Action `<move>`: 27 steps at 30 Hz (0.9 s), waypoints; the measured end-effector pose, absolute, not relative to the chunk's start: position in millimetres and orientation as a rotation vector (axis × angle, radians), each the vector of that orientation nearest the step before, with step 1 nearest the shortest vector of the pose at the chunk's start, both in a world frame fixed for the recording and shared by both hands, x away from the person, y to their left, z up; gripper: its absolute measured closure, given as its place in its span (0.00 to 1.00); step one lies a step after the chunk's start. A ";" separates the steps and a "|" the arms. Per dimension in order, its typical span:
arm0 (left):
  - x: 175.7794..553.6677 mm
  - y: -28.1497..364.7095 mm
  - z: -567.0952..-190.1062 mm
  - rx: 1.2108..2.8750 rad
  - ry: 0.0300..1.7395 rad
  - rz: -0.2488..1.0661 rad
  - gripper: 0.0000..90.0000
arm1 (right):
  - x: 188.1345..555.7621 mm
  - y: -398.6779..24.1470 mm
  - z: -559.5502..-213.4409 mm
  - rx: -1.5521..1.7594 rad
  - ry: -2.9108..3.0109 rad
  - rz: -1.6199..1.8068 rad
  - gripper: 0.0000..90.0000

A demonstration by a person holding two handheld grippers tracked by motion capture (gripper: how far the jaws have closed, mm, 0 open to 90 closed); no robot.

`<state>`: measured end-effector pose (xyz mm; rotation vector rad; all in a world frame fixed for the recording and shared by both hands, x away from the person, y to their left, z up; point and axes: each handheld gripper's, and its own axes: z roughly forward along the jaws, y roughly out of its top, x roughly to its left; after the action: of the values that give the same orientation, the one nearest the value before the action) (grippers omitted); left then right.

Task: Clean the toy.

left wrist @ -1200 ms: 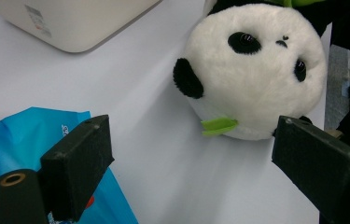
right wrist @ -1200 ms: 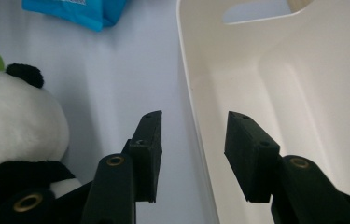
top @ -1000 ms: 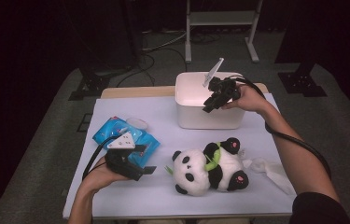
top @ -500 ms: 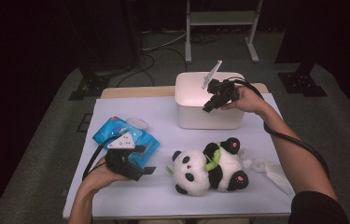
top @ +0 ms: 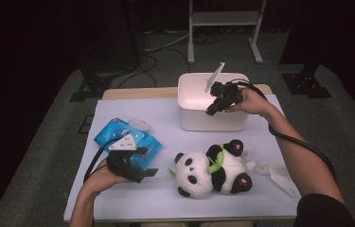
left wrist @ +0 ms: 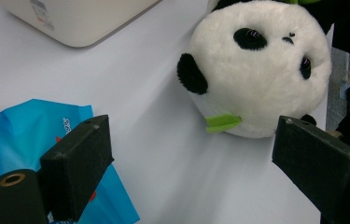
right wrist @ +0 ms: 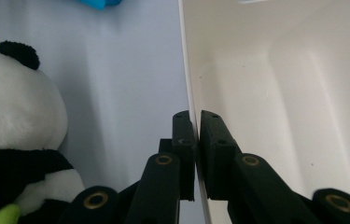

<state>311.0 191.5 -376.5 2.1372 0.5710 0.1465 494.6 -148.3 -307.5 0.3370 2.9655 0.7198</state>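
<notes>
Starting at the left edge of the table [top: 118, 208], we see a blue packet [top: 123, 139] with white and red print; we cannot read its writing. A white round disc [top: 138, 125] lies at its far side. Just in front of the packet, near the table's front left corner, the left gripper [top: 142, 163] rests in the person's hand with its jaws wide apart and nothing between them, pointing at the plush panda [top: 213, 168]. The panda lies near the front edge, mid-table, black and white with a green leaf at its neck and pink paw pads. Behind it, at the far edge, stands our white bin [top: 213, 118], open-topped, glossy, with rounded corners; a small label on its wall [left wrist: 39, 14] is too blurred to read. The right gripper [right wrist: 195, 140] is clamped on the bin's near wall, one jaw inside, one outside, having just closed. A crumpled white wrapper [top: 272, 170] lies toward the right edge.
</notes>
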 end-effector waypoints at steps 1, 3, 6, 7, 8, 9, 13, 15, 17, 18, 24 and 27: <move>310.8 191.4 -376.3 2.136 0.570 0.146 0.13 | 493.9 -148.1 -307.7 0.328 2.965 0.720 0.94; 310.7 191.4 -376.2 2.138 0.567 0.149 0.13 | 492.5 -148.1 -307.6 0.326 2.967 0.715 0.93; 311.1 191.3 -376.7 2.138 0.568 0.145 0.13 | 490.9 -149.0 -307.3 0.327 2.973 0.717 0.93; 311.1 191.0 -376.9 2.138 0.566 0.144 0.13 | 490.7 -149.5 -307.2 0.326 2.975 0.720 0.93; 311.3 190.6 -377.3 2.136 0.566 0.144 0.13 | 490.4 -149.8 -307.2 0.323 2.976 0.721 0.93; 311.6 190.3 -377.5 2.136 0.567 0.142 0.13 | 490.1 -150.2 -307.1 0.319 2.981 0.722 0.93; 311.7 188.6 -378.1 2.137 0.564 0.136 0.13 | 488.3 -149.6 -306.7 0.324 2.987 0.721 0.93; 311.7 188.4 -377.9 2.136 0.565 0.137 0.13 | 486.3 -148.8 -306.5 0.319 2.994 0.734 0.94; 311.7 188.5 -377.9 2.136 0.565 0.138 0.13 | 484.2 -147.9 -305.5 0.316 2.997 0.738 0.95; 311.6 188.5 -378.0 2.138 0.565 0.138 0.13 | 483.2 -147.3 -305.3 0.311 3.006 0.735 0.95; 310.3 188.9 -378.1 2.136 0.559 0.140 0.12 | 472.8 -145.9 -305.3 0.294 3.007 0.731 0.95; 309.9 188.0 -378.7 2.139 0.558 0.136 0.12 | 467.2 -146.5 -305.2 0.284 3.011 0.731 0.94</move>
<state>309.9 188.0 -378.7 2.1393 0.5576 0.1364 467.2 -146.5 -305.2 0.2840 3.0110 0.7305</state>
